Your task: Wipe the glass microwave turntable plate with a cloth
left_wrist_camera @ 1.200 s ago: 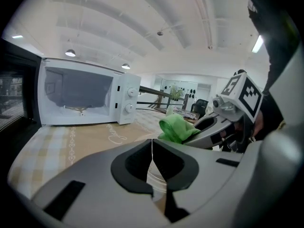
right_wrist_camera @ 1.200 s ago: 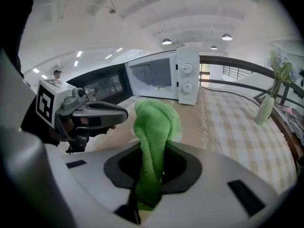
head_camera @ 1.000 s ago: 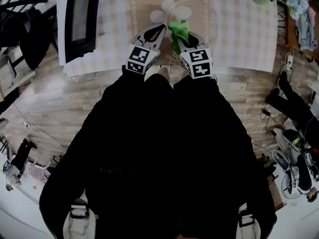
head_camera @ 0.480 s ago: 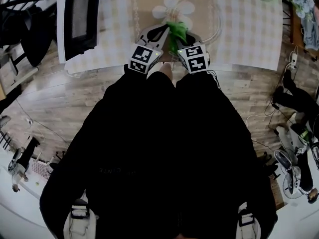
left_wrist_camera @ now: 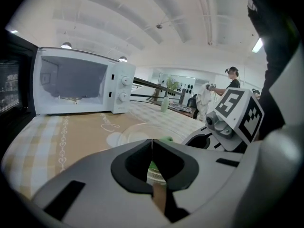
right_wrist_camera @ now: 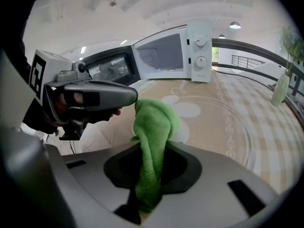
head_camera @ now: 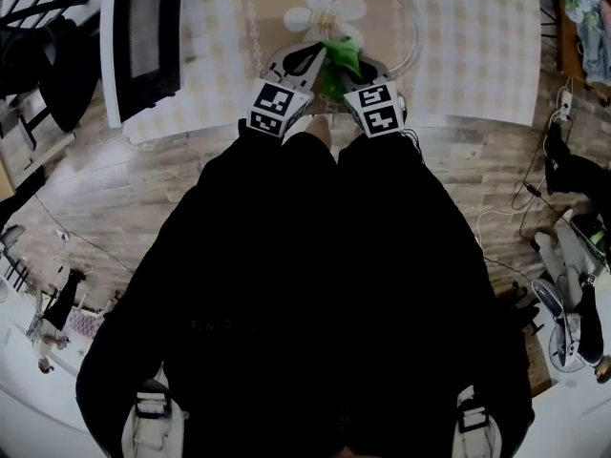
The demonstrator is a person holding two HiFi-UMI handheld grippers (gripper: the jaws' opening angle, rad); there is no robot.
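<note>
Your left tongs [left_wrist_camera: 152,145] are closed on nothing, tips just beside the cloth. Your right tongs [right_wrist_camera: 151,152] pinch the green cloth [right_wrist_camera: 153,122]. Its long axis runs along the jaws, free end pointing ahead over the glass plate [right_wrist_camera: 223,118], which lies flat on the surface [head_camera: 477,55] directly ahead, nearer your right hand.

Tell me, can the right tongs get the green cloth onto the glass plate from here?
Probably yes. The right tongs grip the cloth, and the glass plate lies right ahead with nothing between them.
</note>
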